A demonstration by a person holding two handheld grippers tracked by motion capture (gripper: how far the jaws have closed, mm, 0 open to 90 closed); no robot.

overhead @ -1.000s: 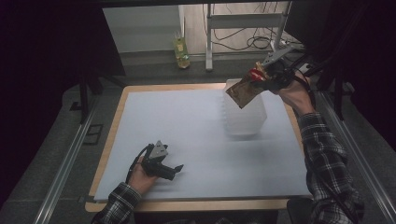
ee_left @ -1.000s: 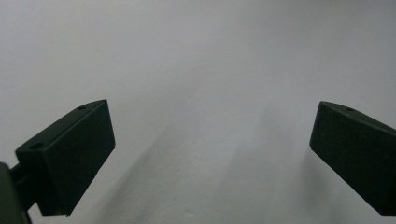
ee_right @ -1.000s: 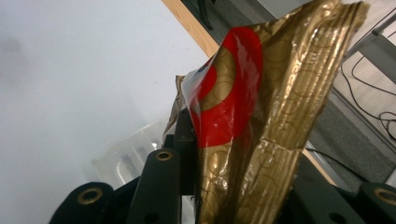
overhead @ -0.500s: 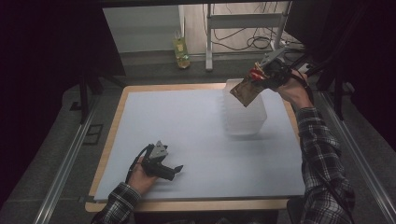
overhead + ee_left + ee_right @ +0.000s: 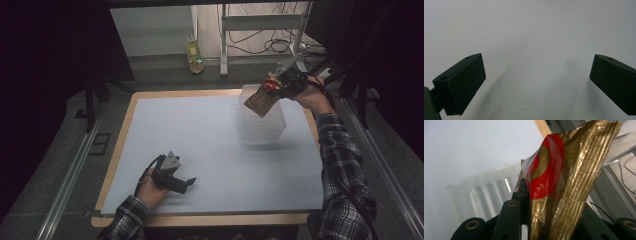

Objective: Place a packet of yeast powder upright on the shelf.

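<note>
A gold foil packet with a red mark point(image 5: 261, 99) point(image 5: 560, 180) hangs in the air over a clear plastic bin point(image 5: 262, 120) point(image 5: 481, 195) at the table's far right. My right gripper point(image 5: 278, 84) point(image 5: 544, 225) is shut on the packet's end, its black jaws pressed to both sides. Near the front left of the white table top point(image 5: 200, 135), my left gripper point(image 5: 182, 184) lies low in the person's hand. Its jaws stand wide apart over bare white surface, with nothing between the fingers point(image 5: 461, 85).
The bin is ribbed, translucent and open at the top. A wooden rim point(image 5: 200, 220) borders the white sheet. Beyond the far edge stand a small yellow-green bottle point(image 5: 194, 55), a metal stand point(image 5: 260, 25) and loose cables point(image 5: 280, 45).
The right gripper has carried the packet slightly left and lower over the bin. The left gripper has stayed in place.
</note>
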